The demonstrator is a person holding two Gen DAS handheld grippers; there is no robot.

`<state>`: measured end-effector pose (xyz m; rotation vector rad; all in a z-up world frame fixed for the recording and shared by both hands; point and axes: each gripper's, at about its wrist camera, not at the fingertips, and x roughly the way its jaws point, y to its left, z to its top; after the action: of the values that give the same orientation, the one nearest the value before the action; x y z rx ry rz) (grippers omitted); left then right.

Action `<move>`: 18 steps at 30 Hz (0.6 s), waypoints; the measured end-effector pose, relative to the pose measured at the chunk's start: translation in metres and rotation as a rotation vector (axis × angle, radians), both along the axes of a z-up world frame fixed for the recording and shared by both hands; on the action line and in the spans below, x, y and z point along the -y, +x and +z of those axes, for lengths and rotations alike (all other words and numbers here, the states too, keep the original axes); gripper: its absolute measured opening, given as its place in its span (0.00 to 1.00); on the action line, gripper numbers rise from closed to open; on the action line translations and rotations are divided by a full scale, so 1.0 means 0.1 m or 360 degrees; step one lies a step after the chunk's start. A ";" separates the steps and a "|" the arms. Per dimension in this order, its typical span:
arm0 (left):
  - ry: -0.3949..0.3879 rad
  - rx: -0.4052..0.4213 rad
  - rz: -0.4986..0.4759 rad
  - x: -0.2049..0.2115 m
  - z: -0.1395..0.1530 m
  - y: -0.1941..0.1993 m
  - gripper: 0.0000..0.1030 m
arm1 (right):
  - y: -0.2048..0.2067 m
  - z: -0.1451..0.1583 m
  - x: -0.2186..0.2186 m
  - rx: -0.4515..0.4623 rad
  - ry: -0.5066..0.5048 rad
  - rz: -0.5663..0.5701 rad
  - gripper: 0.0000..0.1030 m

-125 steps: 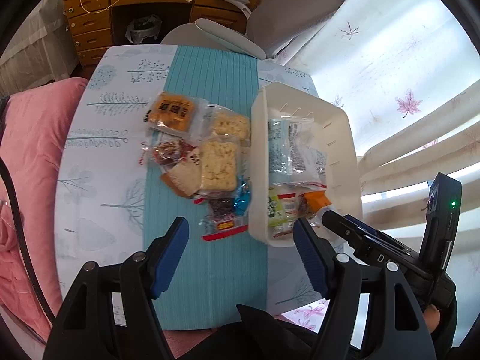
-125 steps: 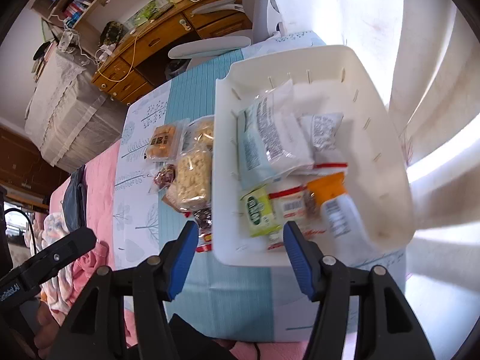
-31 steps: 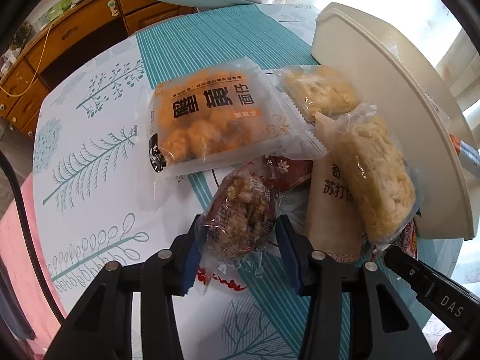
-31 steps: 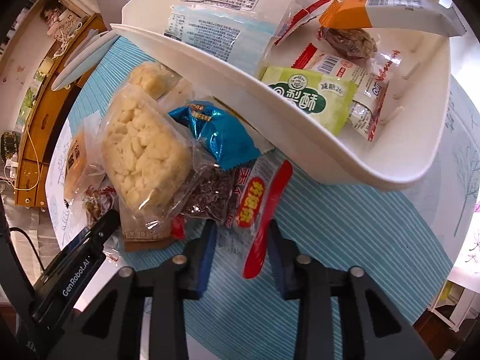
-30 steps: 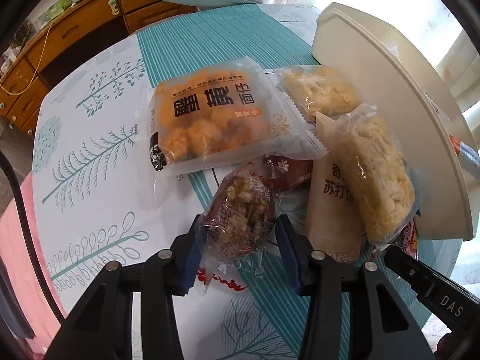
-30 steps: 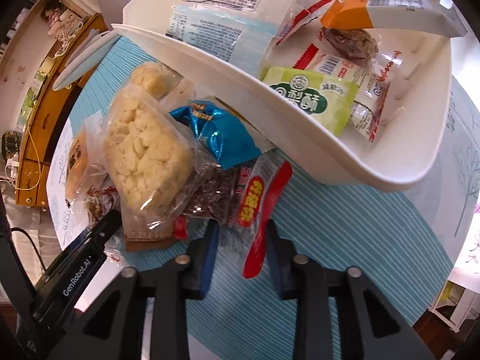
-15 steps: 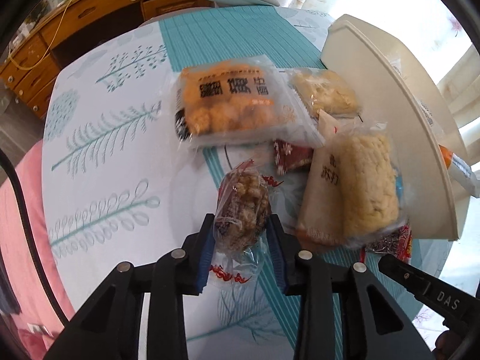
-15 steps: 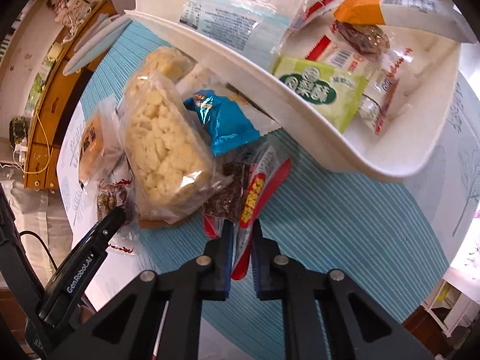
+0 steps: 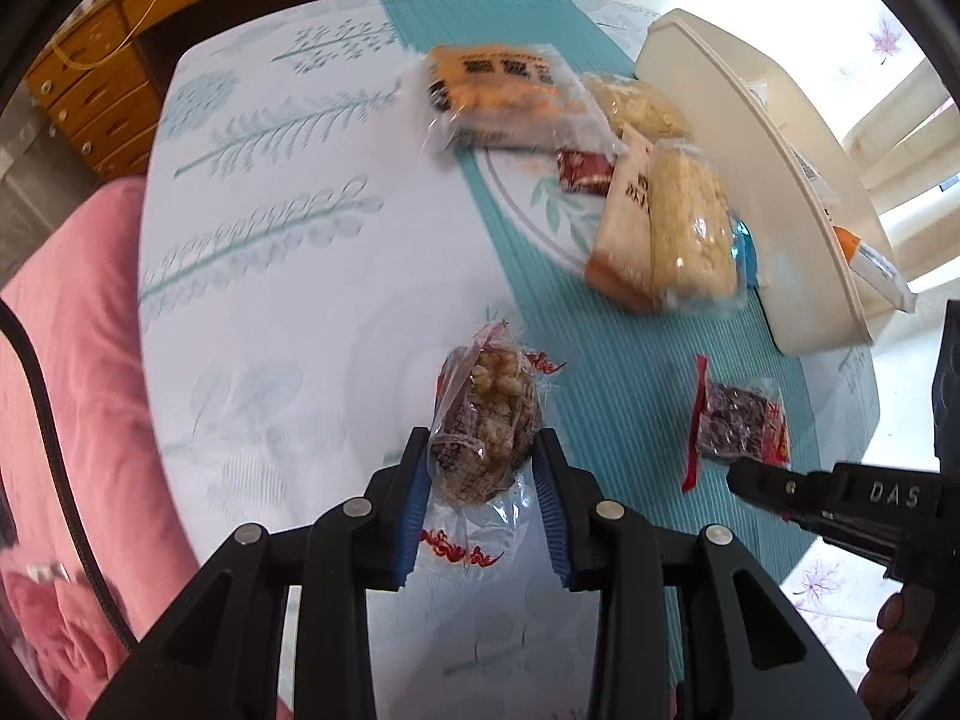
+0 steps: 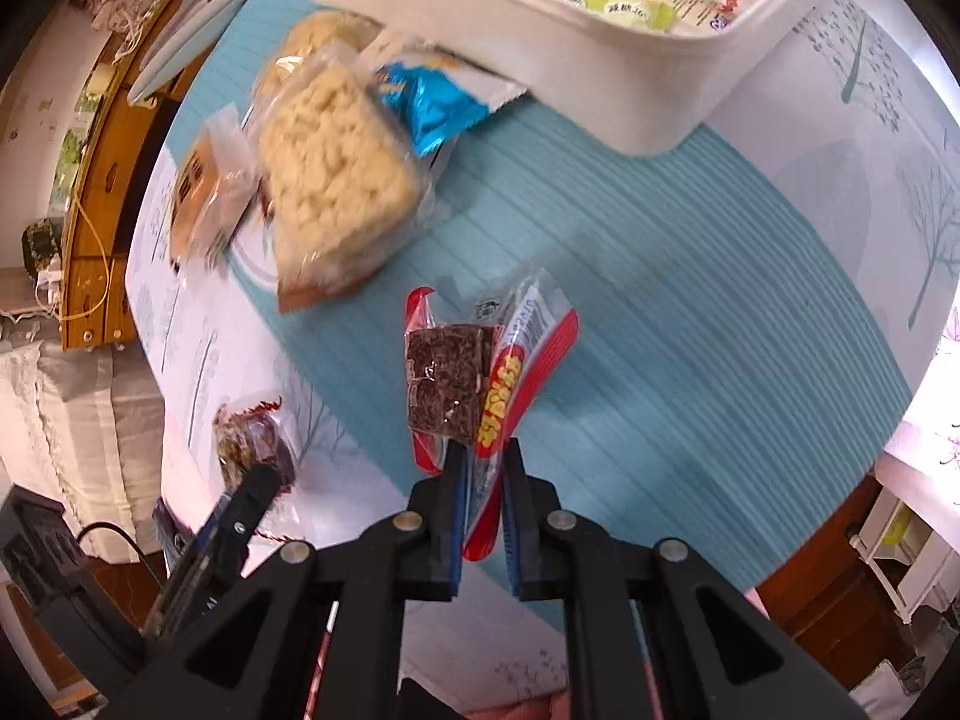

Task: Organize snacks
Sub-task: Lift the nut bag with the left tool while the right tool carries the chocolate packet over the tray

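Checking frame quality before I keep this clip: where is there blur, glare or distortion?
Left wrist view: far orange snack pack motion-smeared, window side blown out, held nut-brittle packet sharp. Right wrist view: rice-cracker pack blurred, held dark bar packet crisp, fisheye bends the white basket.

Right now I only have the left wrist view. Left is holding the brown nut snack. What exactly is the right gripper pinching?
Observer: The right gripper is shut on the dark seed bar packet, gripping its red-edged wrapper at the near end.
Operator: Anything hidden behind the puffed rice pack?
Observer: A blue foil packet lies between it and the white bin.
Operator: What's in the bin at the near corner?
Observer: A green-labelled packet lies there.
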<state>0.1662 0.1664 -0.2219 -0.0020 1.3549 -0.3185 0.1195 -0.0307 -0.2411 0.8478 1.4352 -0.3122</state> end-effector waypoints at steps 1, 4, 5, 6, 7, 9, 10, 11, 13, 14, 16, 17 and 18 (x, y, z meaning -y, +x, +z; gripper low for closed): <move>-0.0011 -0.0005 0.0010 -0.04 0.02 -0.06 0.31 | -0.01 0.03 -0.03 0.0011 0.0000 0.0016 0.10; -0.0042 -0.0010 0.0036 -0.14 0.11 -0.21 0.31 | -0.02 0.14 -0.10 0.0066 -0.0009 0.0061 0.10; -0.0047 -0.0012 0.0041 -0.17 0.14 -0.25 0.31 | -0.03 0.19 -0.15 0.0092 -0.0014 0.0088 0.10; -0.0056 -0.0014 0.0045 -0.19 0.16 -0.28 0.31 | -0.04 0.21 -0.18 0.0108 -0.0016 0.0108 0.10; -0.0074 -0.0015 0.0048 -0.20 0.20 -0.31 0.31 | -0.05 0.25 -0.23 0.0134 -0.0019 0.0134 0.10; -0.0131 0.0006 0.0056 -0.23 0.28 -0.36 0.31 | -0.08 0.32 -0.31 0.0184 -0.0033 0.0189 0.10; -0.0152 0.0021 0.0062 -0.22 0.30 -0.35 0.31 | -0.10 0.35 -0.33 0.0205 -0.0036 0.0211 0.10; -0.0173 0.0036 0.0067 -0.23 0.35 -0.37 0.31 | -0.12 0.38 -0.35 0.0223 -0.0040 0.0234 0.10; -0.0221 0.0058 0.0076 -0.23 0.45 -0.41 0.31 | -0.15 0.45 -0.36 0.0259 -0.0050 0.0273 0.10; -0.0247 0.0070 0.0078 -0.23 0.49 -0.42 0.31 | -0.15 0.48 -0.37 0.0282 -0.0059 0.0298 0.10; -0.0291 0.0103 0.0074 -0.20 0.58 -0.45 0.31 | -0.16 0.57 -0.37 0.0331 -0.0083 0.0349 0.10; -0.0298 0.0120 0.0068 -0.19 0.63 -0.46 0.31 | -0.15 0.60 -0.38 0.0355 -0.0093 0.0369 0.10; -0.0301 0.0137 0.0060 -0.16 0.67 -0.47 0.31 | -0.14 0.64 -0.37 0.0386 -0.0103 0.0391 0.10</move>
<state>0.1195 0.1823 -0.1548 -0.1696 1.2340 -0.4097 0.1052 0.0062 -0.1768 0.6255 1.2786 -0.0661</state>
